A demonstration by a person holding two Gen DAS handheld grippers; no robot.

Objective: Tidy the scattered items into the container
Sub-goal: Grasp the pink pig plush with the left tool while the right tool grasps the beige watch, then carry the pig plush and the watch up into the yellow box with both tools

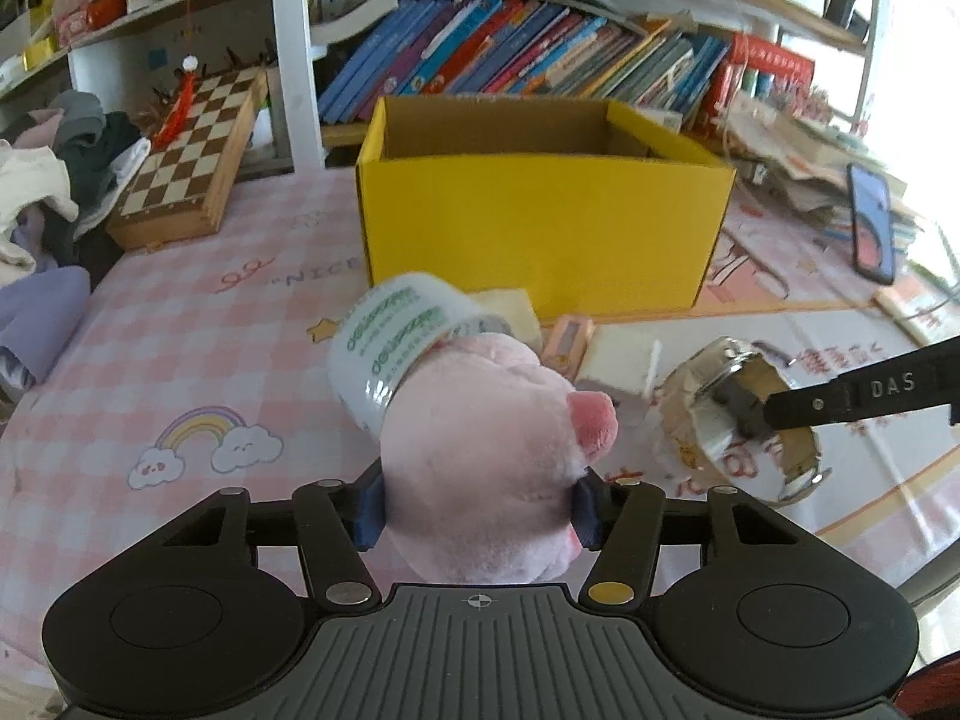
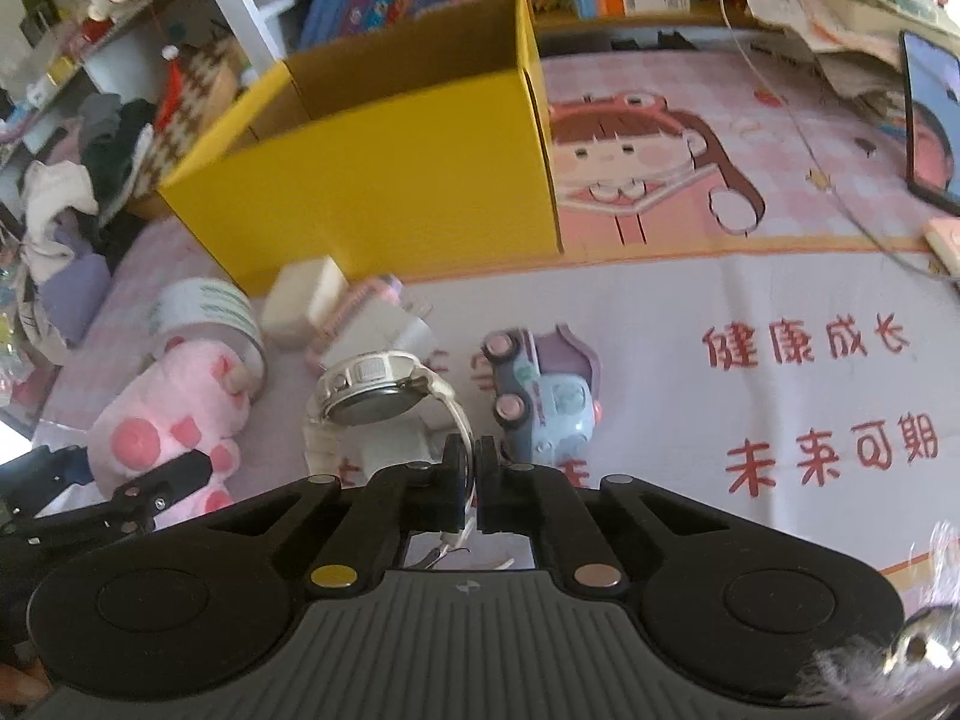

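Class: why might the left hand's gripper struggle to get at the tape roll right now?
Probably it can't: the left gripper is already closed on the pink plush toy, which lies between it and the tape roll.

We see the box standing on the counter, with books shelved behind it and a chessboard to its left. Before the box lie the tape roll, a plush toy touching it, and to their right a watch, then a toy car. A phone leans far right.
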